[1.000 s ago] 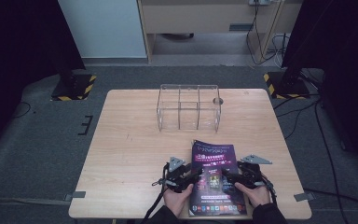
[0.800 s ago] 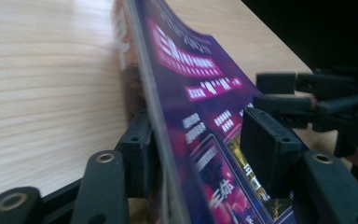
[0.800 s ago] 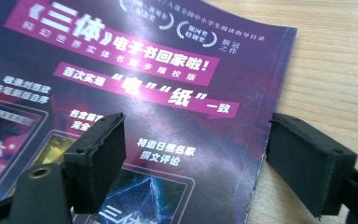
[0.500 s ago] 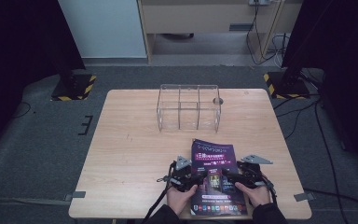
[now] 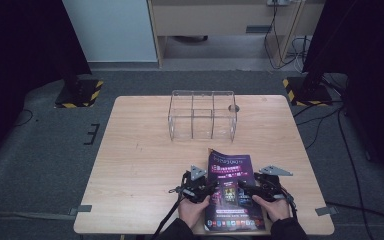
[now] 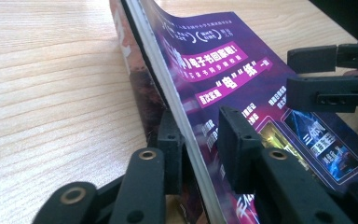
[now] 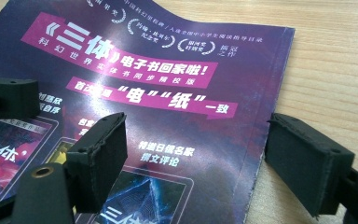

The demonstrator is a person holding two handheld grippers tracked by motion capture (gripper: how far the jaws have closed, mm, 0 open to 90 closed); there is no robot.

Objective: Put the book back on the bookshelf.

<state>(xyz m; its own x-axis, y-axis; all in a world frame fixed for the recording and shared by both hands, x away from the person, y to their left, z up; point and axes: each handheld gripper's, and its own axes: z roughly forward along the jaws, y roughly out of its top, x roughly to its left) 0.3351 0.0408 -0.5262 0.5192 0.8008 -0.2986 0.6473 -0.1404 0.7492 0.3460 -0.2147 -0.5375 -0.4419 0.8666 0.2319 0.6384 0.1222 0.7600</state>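
The left tool (image 6: 196, 151) has just been closing its jaws around the left edge of the magazine (image 6: 223, 84). In the left gripper view the thin stack of pages runs up between the two black pads: one pad lies against the underside, while the other stands a sliver off the purple cover — so the pages are between the jaws but not yet pinched. That edge is lifted off the wood and the cover curves upward along it.

The right tool (image 7: 193, 161) is spread wide. In the right gripper view one jaw hovers over the printed cover and the other sits just past the magazine's (image 7: 168, 93) right edge, above bare wood — nothing is gripped.

From the high view, the left tool (image 5: 206, 187) and the right tool (image 5: 247, 189) flank the magazine (image 5: 231, 172) from either side, each held in one of the person's hands at the near edge of the scene. The magazine lies on the near part of the tabletop (image 5: 140, 150), a little right of centre, its purple cover up and its long side running from near to far.

Farther off, toward the far edge of the tabletop, stands a clear rack (image 5: 202, 115) with compartments, well apart from the magazine.
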